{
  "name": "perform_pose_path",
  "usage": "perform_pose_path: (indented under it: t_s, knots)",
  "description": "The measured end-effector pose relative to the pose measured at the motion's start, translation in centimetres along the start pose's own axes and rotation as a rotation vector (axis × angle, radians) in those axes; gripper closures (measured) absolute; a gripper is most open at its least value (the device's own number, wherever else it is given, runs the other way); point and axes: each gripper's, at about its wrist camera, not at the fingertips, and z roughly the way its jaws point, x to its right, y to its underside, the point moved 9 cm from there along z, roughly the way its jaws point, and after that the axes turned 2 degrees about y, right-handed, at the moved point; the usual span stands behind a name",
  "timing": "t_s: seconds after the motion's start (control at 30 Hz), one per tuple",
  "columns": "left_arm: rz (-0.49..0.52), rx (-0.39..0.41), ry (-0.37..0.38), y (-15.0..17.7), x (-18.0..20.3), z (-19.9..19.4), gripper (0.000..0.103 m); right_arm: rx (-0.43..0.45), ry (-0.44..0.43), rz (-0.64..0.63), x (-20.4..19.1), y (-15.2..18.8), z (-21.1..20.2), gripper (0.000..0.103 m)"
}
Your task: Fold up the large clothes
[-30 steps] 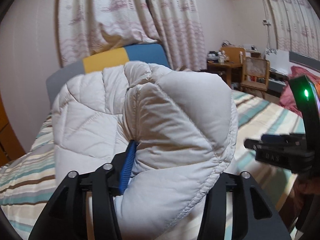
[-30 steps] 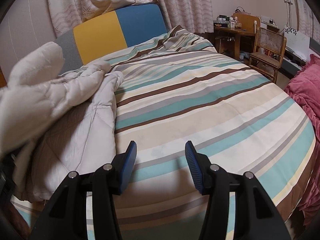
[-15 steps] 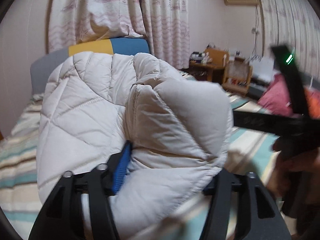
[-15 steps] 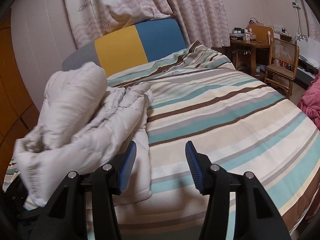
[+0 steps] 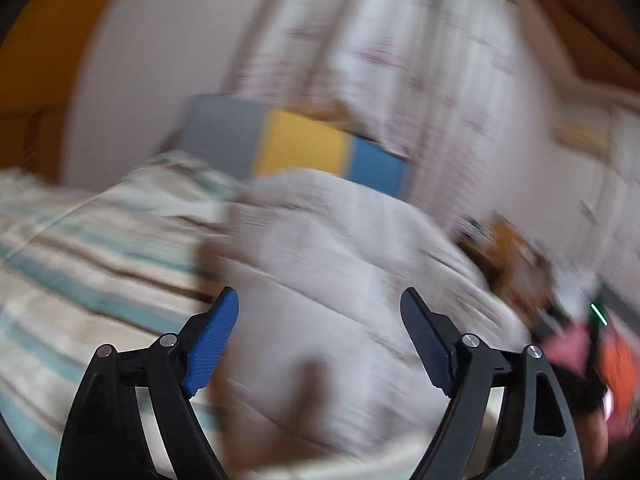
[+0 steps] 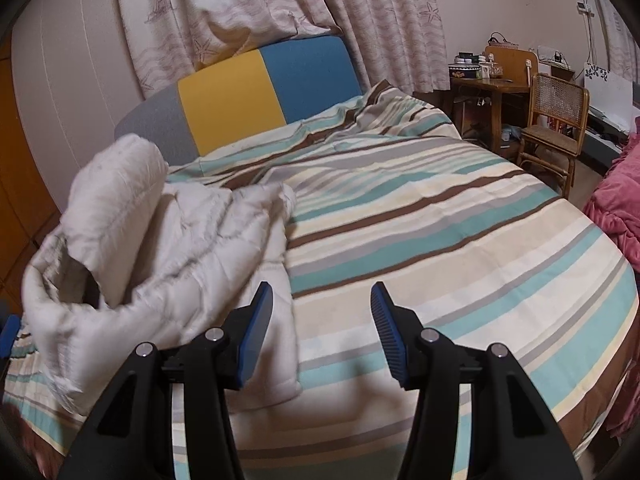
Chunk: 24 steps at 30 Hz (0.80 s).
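Now both sets of tongs are spread and hold nothing: the left tongs (image 5: 320,320) face the quilted jacket (image 6: 160,248), which lies bunched on the left part of the striped bed (image 6: 460,240), while the right tongs (image 6: 322,312) hover at its near edge. To fold well, I judge each should pinch a separate corner or hem, lift, and spread the bulk flat before creasing. The left view is blurred, so contact there is unclear.
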Motion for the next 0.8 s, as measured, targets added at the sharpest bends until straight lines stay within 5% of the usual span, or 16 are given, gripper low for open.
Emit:
perform_pose_path:
  t_s: [0.2, 0.37, 0.5, 0.8]
  knots:
    - [-0.226, -0.127, -0.214, -1.5, -7.7, 6.8, 0.031, 0.033, -0.019, -0.029, -1.9, -2.2, -1.2, 0.052]
    - [-0.28, -0.236, -0.168, -0.8, -6.9, 11.2, 0.036, 0.062, -0.032, -0.067, -3.4, -4.5, -1.9, 0.052]
    - [-0.128, -0.277, -0.15, -0.7, -2.7, 12.6, 0.046, 0.088, -0.055, -0.092, -5.1, -7.0, -2.4, 0.052]
    - [0.127, -0.331, -0.182, -0.5, 4.4, 15.5, 0.046, 0.086, -0.042, -0.183, -8.4, -10.9, -0.4, 0.052]
